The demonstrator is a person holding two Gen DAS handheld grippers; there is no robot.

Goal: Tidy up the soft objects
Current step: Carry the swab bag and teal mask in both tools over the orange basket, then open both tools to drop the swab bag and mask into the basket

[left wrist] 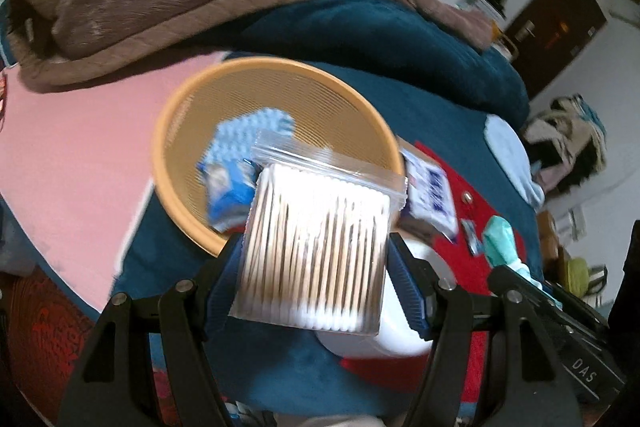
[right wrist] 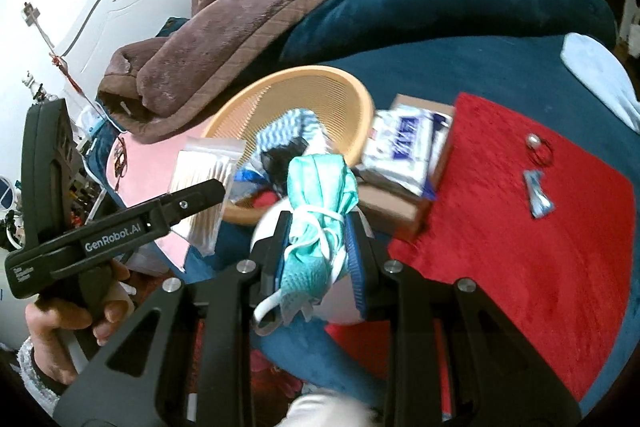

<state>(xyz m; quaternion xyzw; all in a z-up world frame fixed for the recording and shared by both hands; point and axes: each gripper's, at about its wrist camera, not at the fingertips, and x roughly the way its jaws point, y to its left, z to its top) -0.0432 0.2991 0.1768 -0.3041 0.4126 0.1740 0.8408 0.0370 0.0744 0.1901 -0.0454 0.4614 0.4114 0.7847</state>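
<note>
Left gripper [left wrist: 316, 267] clamping swab bag [left wrist: 320, 247], right gripper [right wrist: 316, 251] pinching mask [right wrist: 320, 187]; releasing only over basket [left wrist: 176, 131], clearing rim.

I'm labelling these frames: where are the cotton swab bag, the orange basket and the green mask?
cotton swab bag [left wrist: 316, 251], left wrist view, middle of bag
orange basket [left wrist: 176, 115], left wrist view, left rim
green mask [right wrist: 316, 195], right wrist view, folded body
</note>
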